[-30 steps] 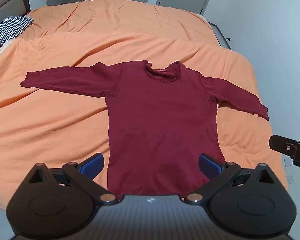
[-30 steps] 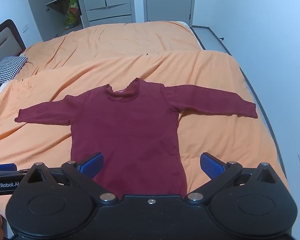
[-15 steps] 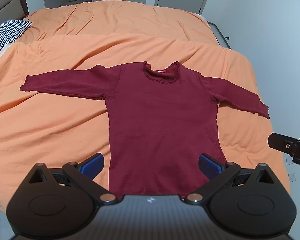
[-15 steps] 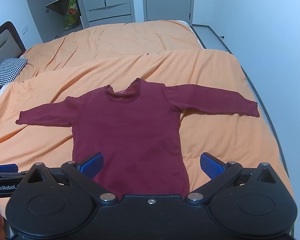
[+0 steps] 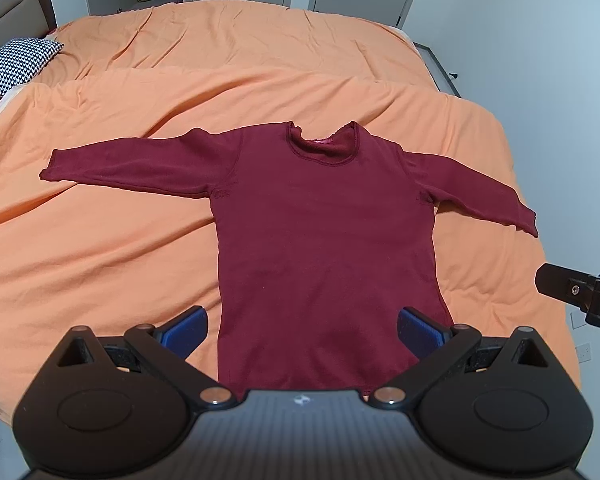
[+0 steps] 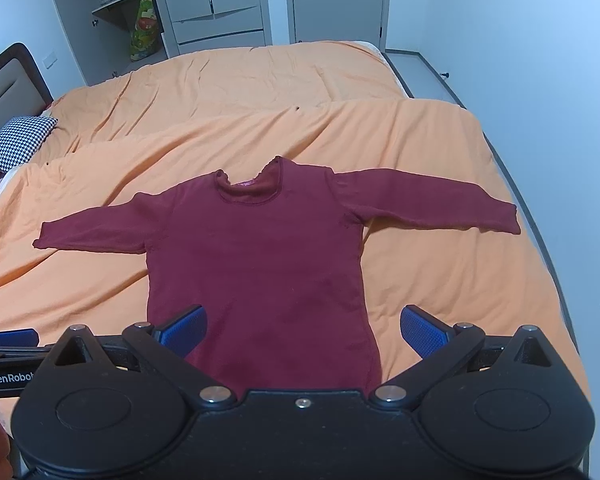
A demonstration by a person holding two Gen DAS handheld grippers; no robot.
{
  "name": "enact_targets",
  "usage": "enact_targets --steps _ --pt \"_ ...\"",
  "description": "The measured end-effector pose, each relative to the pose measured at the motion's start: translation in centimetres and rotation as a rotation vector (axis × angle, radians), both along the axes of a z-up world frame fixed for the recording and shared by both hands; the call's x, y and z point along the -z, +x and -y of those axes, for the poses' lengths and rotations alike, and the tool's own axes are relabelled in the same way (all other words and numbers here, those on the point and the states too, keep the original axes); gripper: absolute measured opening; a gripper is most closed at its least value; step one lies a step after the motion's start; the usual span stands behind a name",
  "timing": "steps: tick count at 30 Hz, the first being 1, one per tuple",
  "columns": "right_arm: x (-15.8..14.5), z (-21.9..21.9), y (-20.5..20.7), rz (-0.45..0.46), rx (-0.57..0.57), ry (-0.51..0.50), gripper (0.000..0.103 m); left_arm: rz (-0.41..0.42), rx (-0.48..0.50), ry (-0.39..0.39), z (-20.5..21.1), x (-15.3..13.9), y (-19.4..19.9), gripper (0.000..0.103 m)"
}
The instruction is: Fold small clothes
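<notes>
A small dark red long-sleeved top (image 5: 324, 240) lies flat on the orange bedspread (image 5: 100, 264), collar away from me, both sleeves spread out sideways. It also shows in the right wrist view (image 6: 256, 264). My left gripper (image 5: 302, 330) is open and empty, held above the top's hem. My right gripper (image 6: 302, 330) is open and empty, above the hem's right side. The right gripper's tip shows at the right edge of the left wrist view (image 5: 572, 292). The left gripper shows at the left edge of the right wrist view (image 6: 8, 340).
A black-and-white checked pillow (image 5: 16, 64) lies at the far left by the headboard (image 5: 12, 4). Grey wardrobes (image 6: 212, 0) and a door stand beyond the bed. The bed's right edge (image 6: 540, 240) drops to the floor by the white wall.
Both grippers have risen or tilted slightly, so the top sits a little lower in view. The top has not moved. Both grippers stay open.
</notes>
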State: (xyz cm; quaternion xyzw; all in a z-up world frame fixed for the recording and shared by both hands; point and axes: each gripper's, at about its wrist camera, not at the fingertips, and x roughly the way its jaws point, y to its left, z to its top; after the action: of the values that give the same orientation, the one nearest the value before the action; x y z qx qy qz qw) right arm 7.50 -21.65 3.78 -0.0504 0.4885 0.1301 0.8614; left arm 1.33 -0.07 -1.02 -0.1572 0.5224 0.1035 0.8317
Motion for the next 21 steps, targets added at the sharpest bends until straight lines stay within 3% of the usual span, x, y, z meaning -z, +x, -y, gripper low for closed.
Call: enact_targets --steps 21 --pt "-0.58 0.13 -0.14 0.008 -0.002 0.004 0.103 0.008 0.003 0.006 0.21 -0.45 -0.04 0.103"
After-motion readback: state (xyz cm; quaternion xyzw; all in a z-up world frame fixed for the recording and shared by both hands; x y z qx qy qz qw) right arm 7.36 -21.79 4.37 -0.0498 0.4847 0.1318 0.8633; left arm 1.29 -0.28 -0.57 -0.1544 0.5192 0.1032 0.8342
